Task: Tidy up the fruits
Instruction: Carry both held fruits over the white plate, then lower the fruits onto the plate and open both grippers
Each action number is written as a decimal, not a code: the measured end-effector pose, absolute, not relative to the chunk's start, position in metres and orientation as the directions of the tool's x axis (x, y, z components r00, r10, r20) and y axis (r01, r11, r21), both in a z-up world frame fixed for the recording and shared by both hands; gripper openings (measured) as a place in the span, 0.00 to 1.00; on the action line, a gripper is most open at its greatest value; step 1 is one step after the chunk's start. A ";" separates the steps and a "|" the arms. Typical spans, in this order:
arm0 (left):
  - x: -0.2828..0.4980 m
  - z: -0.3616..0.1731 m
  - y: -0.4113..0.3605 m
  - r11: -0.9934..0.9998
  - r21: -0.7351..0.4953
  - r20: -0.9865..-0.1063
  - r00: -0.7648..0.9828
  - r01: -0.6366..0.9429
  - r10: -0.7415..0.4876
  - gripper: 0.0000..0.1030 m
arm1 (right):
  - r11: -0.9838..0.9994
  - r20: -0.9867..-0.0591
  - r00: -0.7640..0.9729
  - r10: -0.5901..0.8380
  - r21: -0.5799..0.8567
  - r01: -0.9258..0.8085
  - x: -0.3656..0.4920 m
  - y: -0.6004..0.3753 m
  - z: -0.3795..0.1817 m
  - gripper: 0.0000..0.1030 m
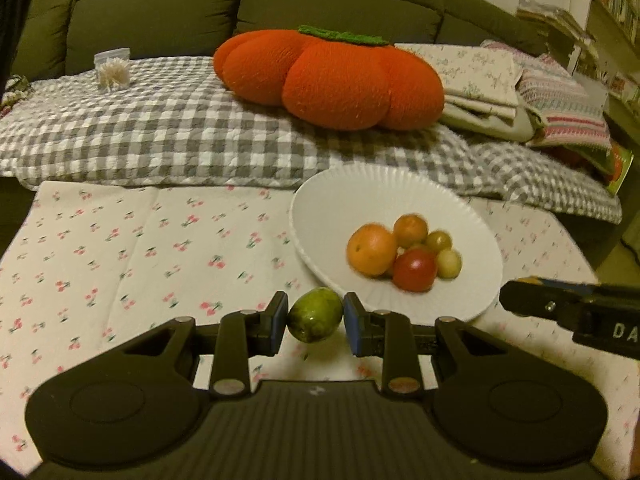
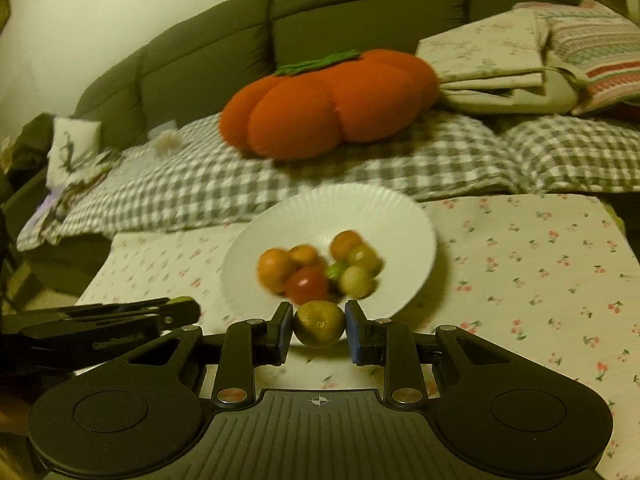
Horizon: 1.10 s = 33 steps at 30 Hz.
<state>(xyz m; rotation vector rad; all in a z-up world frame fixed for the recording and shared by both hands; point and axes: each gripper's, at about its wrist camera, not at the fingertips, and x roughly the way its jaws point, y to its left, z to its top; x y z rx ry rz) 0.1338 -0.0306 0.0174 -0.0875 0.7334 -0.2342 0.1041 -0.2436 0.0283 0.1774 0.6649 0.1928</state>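
Observation:
A white ribbed plate sits on the cherry-print cloth and holds several small fruits: orange ones, a red one and pale green-yellow ones. My left gripper is shut on a green fruit, just in front of the plate's near-left rim. My right gripper is shut on an olive-green round fruit at the plate's near rim. Each gripper shows in the other's view: the right gripper, the left gripper.
The cherry-print cloth covers the low table. Behind it a sofa carries a grey checked blanket, an orange pumpkin cushion, folded linens and a small container of sticks.

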 end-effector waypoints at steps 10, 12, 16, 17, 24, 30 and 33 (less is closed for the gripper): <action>0.185 0.023 -0.035 0.943 -0.259 -0.594 0.735 0.208 -0.326 0.28 | 0.948 -0.571 0.791 0.219 0.316 -0.033 0.143 -0.279 0.018 0.25; 0.198 0.019 -0.037 0.938 -0.269 -0.598 0.726 0.217 -0.339 0.28 | 0.946 -0.571 0.792 0.219 0.324 -0.028 0.149 -0.282 0.014 0.25; 0.218 0.010 -0.041 0.933 -0.293 -0.607 0.713 0.209 -0.350 0.28 | 0.954 -0.576 0.793 0.199 0.298 -0.023 0.164 -0.285 0.007 0.25; 0.221 0.007 -0.042 0.930 -0.302 -0.607 0.709 0.211 -0.358 0.28 | 0.956 -0.576 0.794 0.197 0.294 -0.024 0.168 -0.286 0.005 0.25; 0.231 -0.005 -0.048 0.930 -0.299 -0.622 0.696 0.211 -0.358 0.28 | 0.962 -0.590 0.783 0.199 0.270 -0.041 0.180 -0.285 -0.006 0.26; 0.233 -0.008 -0.048 0.926 -0.309 -0.628 0.685 0.216 -0.369 0.28 | 0.967 -0.584 0.787 0.199 0.247 -0.062 0.179 -0.278 -0.005 0.41; 0.231 -0.006 -0.045 0.924 -0.317 -0.627 0.683 0.216 -0.375 0.39 | 0.968 -0.563 0.806 0.184 0.246 -0.049 0.175 -0.280 0.001 0.52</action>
